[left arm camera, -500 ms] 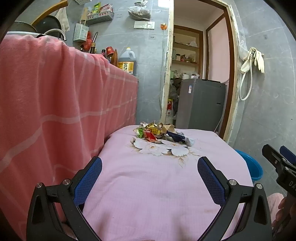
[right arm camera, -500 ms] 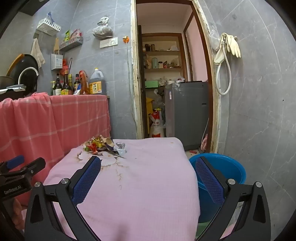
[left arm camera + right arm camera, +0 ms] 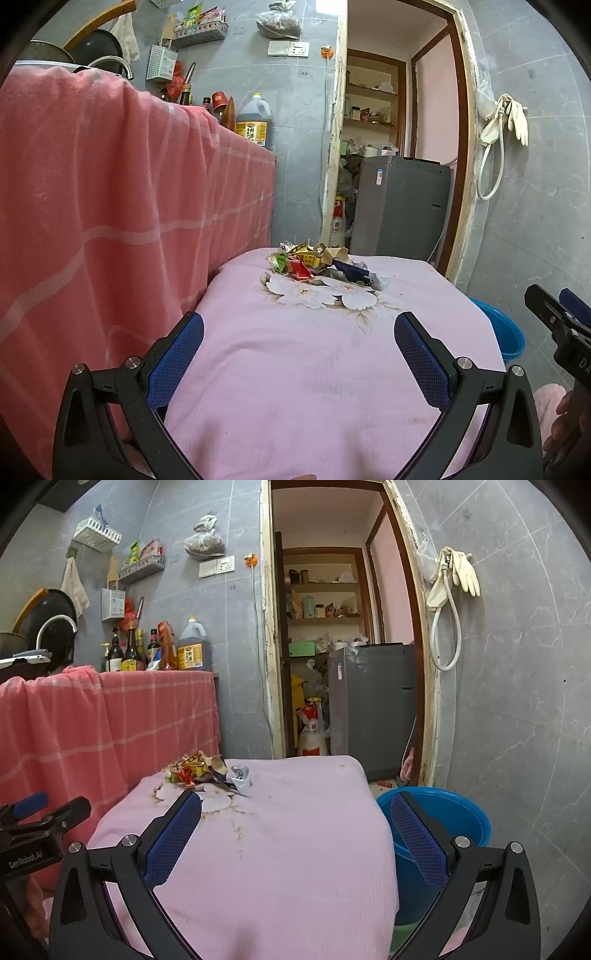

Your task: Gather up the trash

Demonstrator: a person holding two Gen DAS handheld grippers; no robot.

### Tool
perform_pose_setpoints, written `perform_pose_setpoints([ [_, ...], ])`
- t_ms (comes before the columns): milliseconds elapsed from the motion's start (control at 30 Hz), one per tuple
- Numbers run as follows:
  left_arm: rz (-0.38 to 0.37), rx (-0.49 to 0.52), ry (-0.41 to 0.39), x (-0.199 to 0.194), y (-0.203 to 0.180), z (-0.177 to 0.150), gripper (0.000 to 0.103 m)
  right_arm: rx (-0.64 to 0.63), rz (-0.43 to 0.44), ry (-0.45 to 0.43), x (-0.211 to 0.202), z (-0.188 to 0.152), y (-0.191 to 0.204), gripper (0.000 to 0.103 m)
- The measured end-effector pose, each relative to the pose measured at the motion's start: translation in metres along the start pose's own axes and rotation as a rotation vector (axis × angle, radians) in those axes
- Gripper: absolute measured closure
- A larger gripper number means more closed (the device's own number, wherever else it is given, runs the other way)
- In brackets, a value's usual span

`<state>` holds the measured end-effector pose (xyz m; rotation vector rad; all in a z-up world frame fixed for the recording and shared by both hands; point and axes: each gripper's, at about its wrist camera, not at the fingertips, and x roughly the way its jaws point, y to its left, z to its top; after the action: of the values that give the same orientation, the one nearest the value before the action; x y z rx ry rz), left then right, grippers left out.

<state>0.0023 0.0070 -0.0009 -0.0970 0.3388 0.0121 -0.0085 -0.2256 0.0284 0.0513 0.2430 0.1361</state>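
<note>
Gaping empty, left gripper (image 3: pixel 299 332) and right gripper (image 3: pixel 295 812) face trash (image 3: pixel 325 264); only right view shows whole basin (image 3: pixel 461 816).

Both fisheye views look forward from low over the near end of the pink-covered counter (image 3: pixel 295 369), each framed at the bottom by its own tool's two blue-padded fingers. The left wrist view sits close beside the red hanging cloth (image 3: pixel 110 221) filling its left half; the right wrist view sits further right, taking in the blue basin (image 3: pixel 461 823) at lower right. Both share the trash pile (image 3: pixel 321 264) mid-frame and the doorway (image 3: pixel 347 627) beyond.
</note>
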Motion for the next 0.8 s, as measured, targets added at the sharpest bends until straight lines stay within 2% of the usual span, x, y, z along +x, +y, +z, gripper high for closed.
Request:
perform_pose_setpoints([
  [800,0.005,0.009,0.0,0.0021,-0.004,-0.0033,0.002,-0.001,0.002,-0.003,-0.0006,-0.0001,-0.0001,0.0],
])
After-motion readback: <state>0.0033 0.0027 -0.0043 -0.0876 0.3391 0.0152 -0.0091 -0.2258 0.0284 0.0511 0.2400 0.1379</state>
